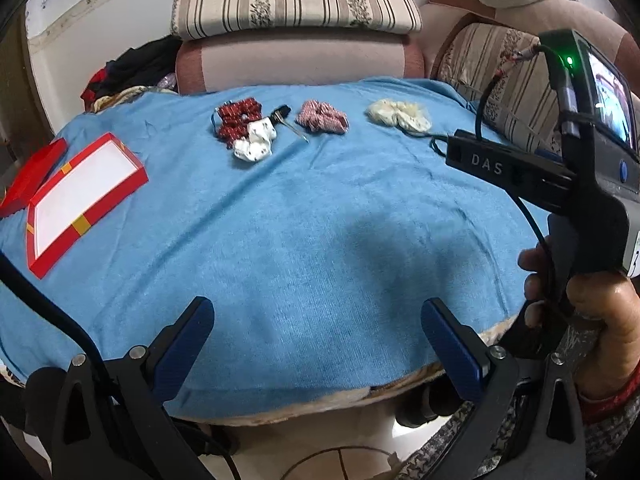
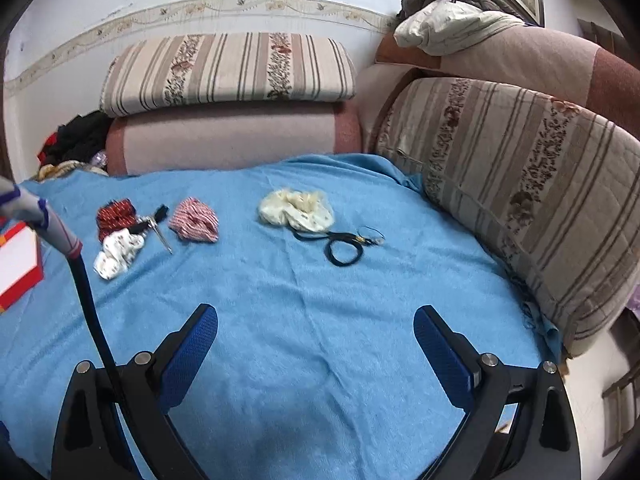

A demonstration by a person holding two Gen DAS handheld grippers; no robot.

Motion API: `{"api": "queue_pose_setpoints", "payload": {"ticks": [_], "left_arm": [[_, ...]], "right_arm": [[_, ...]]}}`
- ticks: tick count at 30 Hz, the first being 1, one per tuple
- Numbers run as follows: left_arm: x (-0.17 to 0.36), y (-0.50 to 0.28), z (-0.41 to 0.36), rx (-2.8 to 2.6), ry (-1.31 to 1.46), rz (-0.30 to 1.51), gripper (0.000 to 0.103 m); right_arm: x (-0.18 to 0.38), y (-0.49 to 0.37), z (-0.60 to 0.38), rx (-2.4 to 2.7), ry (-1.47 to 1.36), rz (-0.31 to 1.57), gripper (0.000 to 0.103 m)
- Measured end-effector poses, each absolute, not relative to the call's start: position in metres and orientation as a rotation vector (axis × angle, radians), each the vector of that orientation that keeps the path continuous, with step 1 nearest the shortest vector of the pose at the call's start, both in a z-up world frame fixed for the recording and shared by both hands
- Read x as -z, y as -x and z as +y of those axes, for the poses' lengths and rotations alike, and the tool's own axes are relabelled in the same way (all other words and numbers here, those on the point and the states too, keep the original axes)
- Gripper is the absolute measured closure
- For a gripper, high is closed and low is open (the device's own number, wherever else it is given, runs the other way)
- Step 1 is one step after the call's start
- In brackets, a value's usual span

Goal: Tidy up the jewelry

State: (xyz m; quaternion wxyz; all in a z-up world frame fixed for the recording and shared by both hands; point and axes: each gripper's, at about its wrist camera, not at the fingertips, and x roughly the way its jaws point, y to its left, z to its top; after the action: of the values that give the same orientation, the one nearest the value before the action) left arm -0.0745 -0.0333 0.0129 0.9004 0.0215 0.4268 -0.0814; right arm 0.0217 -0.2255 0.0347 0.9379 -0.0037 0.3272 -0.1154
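Hovering over blue cloth [image 2: 304, 320]: left gripper [image 1: 318, 344] and right gripper [image 2: 316, 344], jaws wide apart, empty. Scrunchies along far edge: red [image 1: 236, 116], white [image 1: 256, 142], pink [image 1: 322, 118], cream [image 2: 296, 208]. Black cord [image 2: 344, 248] beside cream. Red box [image 1: 80, 196] at left, lying open.

Open box [image 1: 80, 200] on cloth [image 1: 320, 220] at left edge, lid [image 1: 30, 176] just beside, further left. Four scrunchies in row near cloth's far edge: two [image 1: 240, 118] [image 1: 256, 142] touching at left, hair clip [image 1: 286, 120] beside them, third [image 1: 322, 116] mid, fourth [image 2: 296, 210] right. Cord necklace [image 2: 346, 246] before fourth, touching it. Cushions [image 2: 228, 70] behind cloth.
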Motion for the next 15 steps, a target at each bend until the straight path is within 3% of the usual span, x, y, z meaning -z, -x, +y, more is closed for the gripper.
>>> {"api": "queue_pose_setpoints", "payload": {"ticks": [5, 15], "left_arm": [[-0.029, 0.06, -0.023, 0.097, -0.033, 0.8, 0.0], [-0.014, 0.003, 0.001, 0.005, -0.076, 0.877, 0.0]], "right_arm": [[-0.033, -0.031, -0.227, 0.2, -0.029, 0.679, 0.004], [-0.019, -0.062, -0.197, 0.071, 0.042, 0.761, 0.004]]}}
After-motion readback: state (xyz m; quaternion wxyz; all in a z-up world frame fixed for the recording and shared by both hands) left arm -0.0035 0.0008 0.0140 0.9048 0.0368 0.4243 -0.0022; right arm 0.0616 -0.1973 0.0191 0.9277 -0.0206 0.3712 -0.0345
